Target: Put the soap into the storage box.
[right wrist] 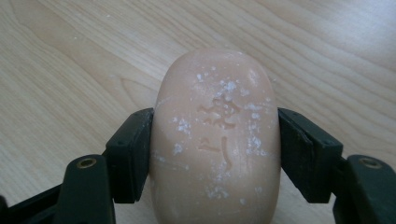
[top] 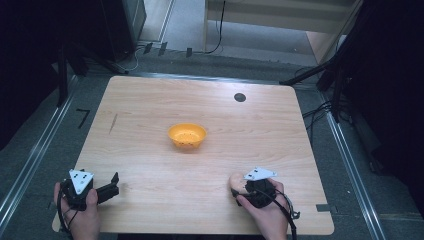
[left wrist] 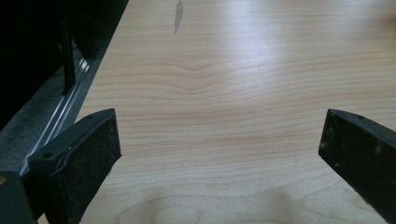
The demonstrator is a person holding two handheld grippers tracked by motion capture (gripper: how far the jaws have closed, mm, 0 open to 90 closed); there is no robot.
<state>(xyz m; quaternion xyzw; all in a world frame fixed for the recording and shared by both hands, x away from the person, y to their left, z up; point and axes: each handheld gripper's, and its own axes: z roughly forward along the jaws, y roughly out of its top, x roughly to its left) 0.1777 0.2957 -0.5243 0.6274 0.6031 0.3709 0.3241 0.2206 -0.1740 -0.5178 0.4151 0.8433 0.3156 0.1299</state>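
Near edge of the bench (top: 150, 150), pale wood grain, rounded corners, faint glare across the middle. At the near left corner, left gripper (top: 114, 183) in a hand, fingers (left wrist: 88, 149) spread wide with nothing but bare wood between them. At the near right, right gripper (right wrist: 215, 154) in the other hand, fingers (right wrist: 130, 154) clamped on both sides of a bar of soap (right wrist: 215, 140), pinkish, oval, stamped on top and dusted with white specks, just above the wood; soap seen as a peach lump (top: 236, 182) beside the hand from above. Farther on, at mid-bench, an orange bowl (top: 187, 135), well apart from both hands. Beyond that, a dark round hole (top: 240, 97) near the far edge, and a short dark streak (top: 113, 123) toward the left side. Around the bench, grey floor (top: 350, 165) with metal rails (top: 30, 160) down both sides, black stands and cables at the far corners, dark curtains left and right.
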